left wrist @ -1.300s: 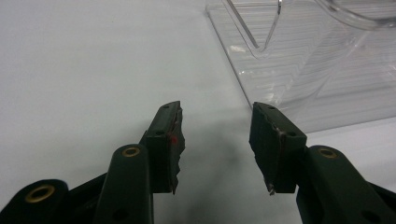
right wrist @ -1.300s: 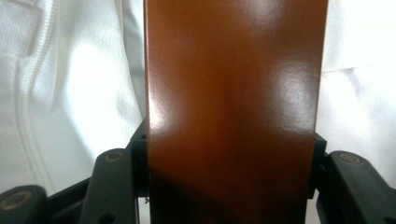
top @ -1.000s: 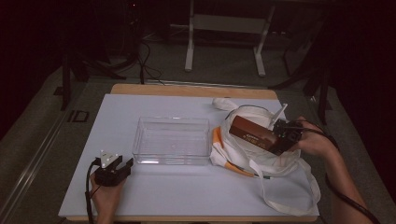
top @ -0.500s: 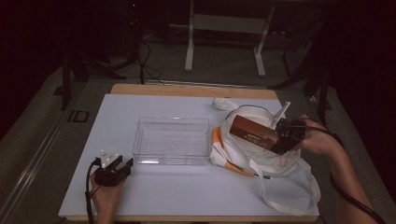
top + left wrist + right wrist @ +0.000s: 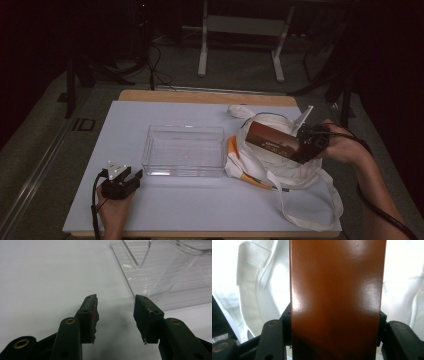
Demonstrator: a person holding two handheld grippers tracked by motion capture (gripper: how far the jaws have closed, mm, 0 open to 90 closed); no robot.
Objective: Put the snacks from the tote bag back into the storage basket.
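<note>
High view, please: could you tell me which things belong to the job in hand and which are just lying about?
In the job:
- brown box, clamped in the right gripper
- white tote bag, beneath the box
- clear plastic tray, beside the bag

Lying about:
- left gripper, open, resting on the table
- metal stand legs on the floor behind

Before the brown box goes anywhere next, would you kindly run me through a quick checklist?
1. Right gripper shut on the glossy brown rectangular box: ok.
2. Box clear of the white cloth tote bag: cannot tell.
3. Clear plastic rectangular tray empty: ok.
4. Left gripper open, holding nothing: ok.
5. Left gripper out of the tray, on the white tabletop: ok.
</note>
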